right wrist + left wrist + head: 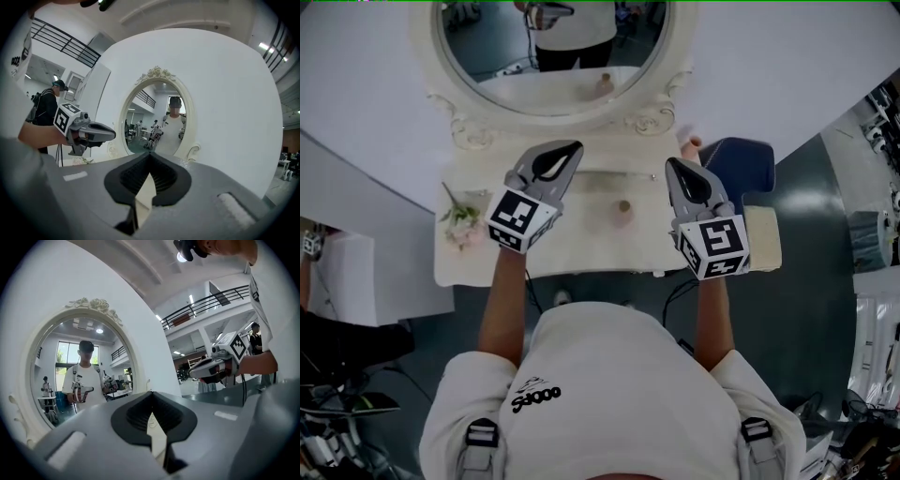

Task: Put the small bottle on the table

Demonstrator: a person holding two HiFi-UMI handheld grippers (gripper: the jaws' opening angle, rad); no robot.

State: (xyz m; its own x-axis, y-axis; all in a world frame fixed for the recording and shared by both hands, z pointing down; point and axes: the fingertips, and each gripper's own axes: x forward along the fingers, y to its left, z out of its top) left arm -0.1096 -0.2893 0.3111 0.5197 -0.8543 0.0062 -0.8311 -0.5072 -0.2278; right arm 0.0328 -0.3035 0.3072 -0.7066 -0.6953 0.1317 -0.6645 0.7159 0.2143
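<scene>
A small pale pink bottle (623,212) stands upright on the cream vanity table (581,258), in the head view between my two grippers. My left gripper (569,150) hovers to its left with jaws shut and nothing between them. My right gripper (674,166) hovers to the bottle's right, also shut and holding nothing. Neither touches the bottle. In the left gripper view my left gripper (150,394) points at the mirror and the right gripper (206,370) shows at the right. In the right gripper view my right gripper (150,155) faces the mirror, with the left gripper (101,131) at the left.
An oval mirror (551,56) in an ornate white frame stands at the table's back. A sprig of flowers (461,223) lies at the table's left end. A blue chair (741,165) sits to the right, and a cream cushion (764,234) is at the table's right end.
</scene>
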